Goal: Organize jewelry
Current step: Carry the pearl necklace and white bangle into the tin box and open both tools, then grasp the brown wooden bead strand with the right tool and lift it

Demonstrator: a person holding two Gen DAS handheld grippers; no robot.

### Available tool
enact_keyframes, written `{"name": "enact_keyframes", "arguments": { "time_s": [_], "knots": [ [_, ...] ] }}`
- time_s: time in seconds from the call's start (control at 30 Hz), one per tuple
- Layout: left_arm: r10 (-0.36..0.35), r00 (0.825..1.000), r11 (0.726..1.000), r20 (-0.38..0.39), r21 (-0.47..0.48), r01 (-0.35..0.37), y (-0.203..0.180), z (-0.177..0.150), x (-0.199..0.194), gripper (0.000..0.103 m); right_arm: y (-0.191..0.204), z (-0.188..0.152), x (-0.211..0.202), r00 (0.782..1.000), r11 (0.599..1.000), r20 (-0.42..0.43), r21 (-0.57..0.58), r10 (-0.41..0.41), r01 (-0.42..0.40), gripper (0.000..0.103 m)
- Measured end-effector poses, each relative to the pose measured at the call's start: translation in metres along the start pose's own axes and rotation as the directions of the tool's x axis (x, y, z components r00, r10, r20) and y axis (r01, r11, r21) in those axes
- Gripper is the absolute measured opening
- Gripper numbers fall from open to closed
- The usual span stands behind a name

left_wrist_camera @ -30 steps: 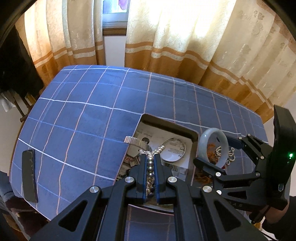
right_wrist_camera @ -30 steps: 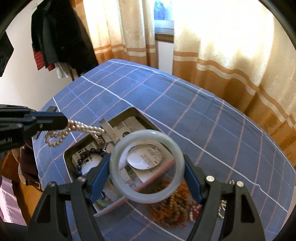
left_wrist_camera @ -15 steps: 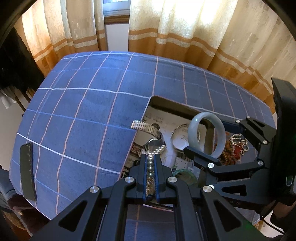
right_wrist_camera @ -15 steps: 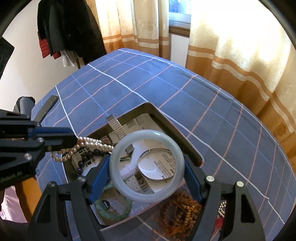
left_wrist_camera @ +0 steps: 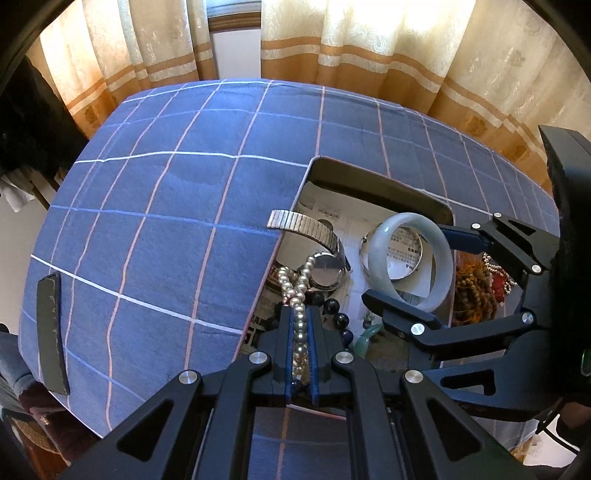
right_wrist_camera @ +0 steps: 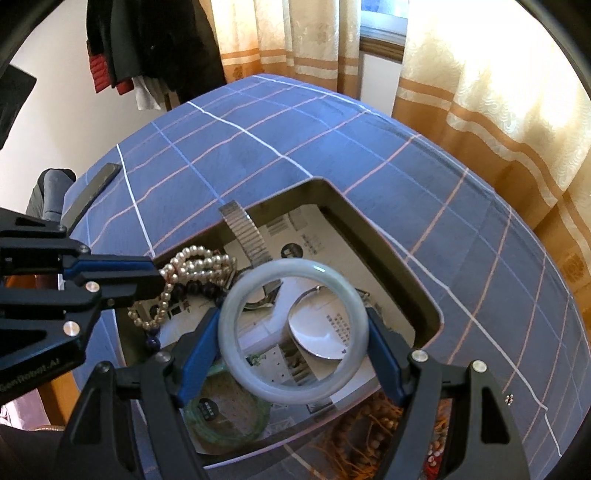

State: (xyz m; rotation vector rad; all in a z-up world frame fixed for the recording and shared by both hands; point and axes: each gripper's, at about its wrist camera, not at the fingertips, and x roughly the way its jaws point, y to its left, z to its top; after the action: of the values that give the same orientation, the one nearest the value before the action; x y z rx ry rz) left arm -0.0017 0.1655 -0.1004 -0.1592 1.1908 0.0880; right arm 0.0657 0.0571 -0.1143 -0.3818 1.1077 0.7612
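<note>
Pearls (left_wrist_camera: 300,295) pinched, bangle (right_wrist_camera: 293,330) gripped over tray (right_wrist_camera: 424,291)

Daylight is thrown hard through cream curtains (left_wrist_camera: 369,33) banded in orange-brown — the fabric is blown out to near white in the right wrist view. A strip of window frame (right_wrist_camera: 382,38) is glimpsed in the gap between the drapes, with pale wall below it. The table is covered by a blue cloth (left_wrist_camera: 166,206) crossed with white and pink lines. A plain white wall (right_wrist_camera: 55,110) is seen at the left, and dark clothes (right_wrist_camera: 147,40) are hung against it — a red quilted piece among them. A flat black slab (left_wrist_camera: 51,328) is laid near the cloth's left edge.
</note>
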Motion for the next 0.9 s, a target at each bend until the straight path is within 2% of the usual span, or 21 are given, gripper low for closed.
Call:
{"name": "enact_keyframes", "arguments": {
  "time_s": [0.1, 0.3, 0.53, 0.6, 0.67, 0.7, 0.73, 0.77, 0.9],
  "knots": [
    [0.011, 1.000, 1.000, -0.010, 0.012, -0.011, -0.003, -0.003, 0.003, 0.006, 0.000, -0.002, 0.003, 1.000, 1.000, -0.012, -0.004, 0.001, -0.001, 0.078],
    [-0.022, 0.999, 0.999, -0.030, 0.027, 0.023, -0.011, -0.010, 0.005, 0.006, 0.002, -0.008, 0.008, 1.000, 1.000, -0.031, -0.016, 0.005, -0.006, 0.078],
    [-0.004, 0.999, 1.000, -0.048, 0.012, 0.005, -0.015, -0.014, 0.006, 0.007, 0.003, -0.016, 0.008, 0.999, 0.999, -0.046, -0.013, 0.030, -0.030, 0.078],
    [0.012, 0.999, 1.000, -0.040, 0.002, -0.012, -0.014, -0.012, 0.003, 0.016, 0.003, -0.015, 0.003, 0.999, 1.000, -0.030, -0.020, 0.011, -0.012, 0.078],
    [0.040, 0.999, 0.999, -0.021, -0.016, -0.040, -0.011, -0.011, -0.003, 0.040, 0.000, -0.013, 0.000, 1.000, 1.000, -0.027, -0.017, -0.003, 0.002, 0.078],
    [0.043, 0.999, 0.999, -0.010, -0.023, -0.043, -0.010, -0.011, -0.005, 0.047, -0.003, -0.012, -0.003, 1.000, 1.000, -0.021, -0.013, -0.007, 0.007, 0.078],
    [0.050, 0.999, 0.998, 0.003, -0.030, -0.050, -0.009, -0.011, -0.010, 0.059, -0.004, -0.012, -0.005, 1.000, 1.000, -0.017, -0.008, -0.009, 0.009, 0.080],
    [0.061, 0.998, 0.998, 0.015, -0.033, -0.060, -0.009, -0.011, -0.014, 0.065, -0.007, -0.013, -0.009, 1.000, 1.000, -0.010, 0.004, -0.007, 0.007, 0.081],
    [0.060, 0.998, 0.998, 0.026, -0.031, -0.059, -0.016, -0.011, -0.024, 0.066, -0.018, -0.024, -0.036, 0.999, 0.999, 0.035, 0.046, -0.007, 0.005, 0.081]
  ]
}}
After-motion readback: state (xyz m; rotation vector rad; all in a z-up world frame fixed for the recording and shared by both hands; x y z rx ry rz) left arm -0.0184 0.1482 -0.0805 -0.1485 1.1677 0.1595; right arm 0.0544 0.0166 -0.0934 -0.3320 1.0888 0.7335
